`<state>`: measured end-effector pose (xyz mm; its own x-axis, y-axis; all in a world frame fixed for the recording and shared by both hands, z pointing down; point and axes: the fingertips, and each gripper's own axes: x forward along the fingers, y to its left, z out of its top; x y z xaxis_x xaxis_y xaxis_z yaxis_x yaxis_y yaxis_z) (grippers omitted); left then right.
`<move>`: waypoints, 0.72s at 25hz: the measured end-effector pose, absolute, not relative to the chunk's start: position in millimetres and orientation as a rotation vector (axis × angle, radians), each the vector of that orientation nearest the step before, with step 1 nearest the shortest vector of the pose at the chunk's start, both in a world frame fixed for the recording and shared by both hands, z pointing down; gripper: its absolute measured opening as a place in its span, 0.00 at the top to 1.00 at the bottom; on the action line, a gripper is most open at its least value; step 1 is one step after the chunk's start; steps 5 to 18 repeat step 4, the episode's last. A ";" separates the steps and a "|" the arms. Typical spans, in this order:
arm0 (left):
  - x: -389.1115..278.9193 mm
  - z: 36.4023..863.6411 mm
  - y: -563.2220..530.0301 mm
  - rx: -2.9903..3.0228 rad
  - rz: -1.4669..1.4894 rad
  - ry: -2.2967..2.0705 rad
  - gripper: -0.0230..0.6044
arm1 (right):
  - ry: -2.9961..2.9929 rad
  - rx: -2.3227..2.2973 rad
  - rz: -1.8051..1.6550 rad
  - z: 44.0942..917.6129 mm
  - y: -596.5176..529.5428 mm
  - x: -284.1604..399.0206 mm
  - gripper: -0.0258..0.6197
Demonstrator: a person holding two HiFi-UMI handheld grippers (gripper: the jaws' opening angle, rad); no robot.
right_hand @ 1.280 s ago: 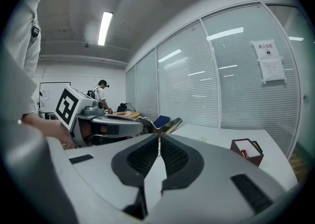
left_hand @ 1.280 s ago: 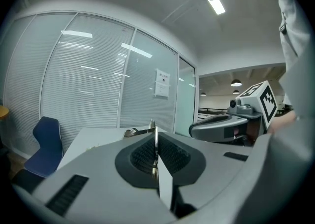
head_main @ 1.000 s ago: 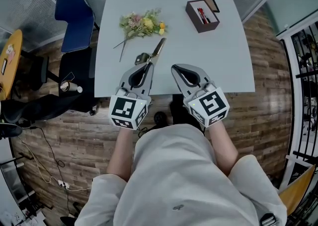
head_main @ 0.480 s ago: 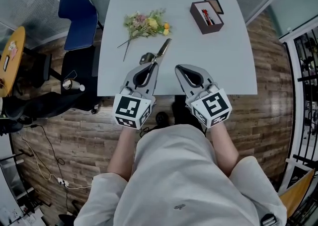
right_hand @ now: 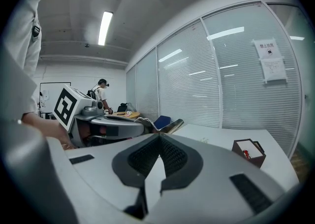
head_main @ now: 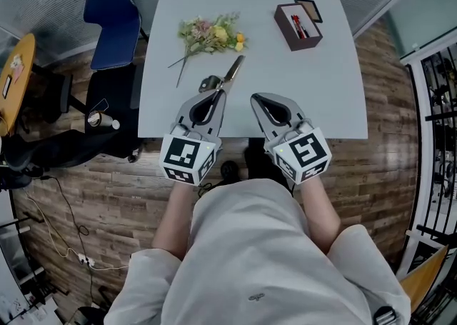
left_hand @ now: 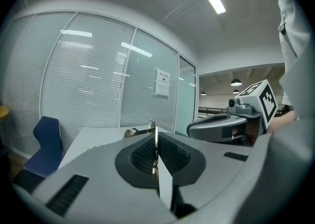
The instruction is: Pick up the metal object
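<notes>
Flowers point(head_main: 208, 34), box point(head_main: 301, 41) beyond scissors point(head_main: 230, 72)

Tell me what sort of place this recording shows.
Probably an office meeting room: glass partition walls with slatted white blinds, a pale grey rectangular table, and a blue office chair beside it.

The table point(head_main: 314, 95) fills the upper middle of the frame. On it, a bunch of flowers point(head_main: 208, 33) lies upper left, a box point(head_main: 290, 33) with pens point(head_main: 296, 24) in it upper right, and scissors point(head_main: 227, 75) just below the flowers. A chair point(head_main: 111, 27) stands left of the table.
</notes>
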<state>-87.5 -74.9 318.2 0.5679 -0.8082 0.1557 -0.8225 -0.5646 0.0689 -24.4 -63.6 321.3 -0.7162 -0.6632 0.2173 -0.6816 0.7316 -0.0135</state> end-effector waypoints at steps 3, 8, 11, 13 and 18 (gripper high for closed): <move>-89.8 319.3 -75.8 2.654 0.159 -1.395 0.93 | -2.733 1.075 0.139 322.2 -64.5 -24.3 0.95; -90.5 319.6 -76.3 2.653 0.158 -1.397 0.93 | -2.732 1.075 0.139 322.6 -64.9 -24.3 0.95; -90.5 319.6 -76.3 2.653 0.158 -1.397 0.93 | -2.732 1.075 0.139 322.6 -64.9 -24.3 0.95; -90.5 319.6 -76.3 2.653 0.158 -1.397 0.93 | -2.732 1.075 0.139 322.6 -64.9 -24.3 0.95; -90.5 319.6 -76.3 2.653 0.158 -1.397 0.93 | -2.732 1.075 0.139 322.6 -64.9 -24.3 0.95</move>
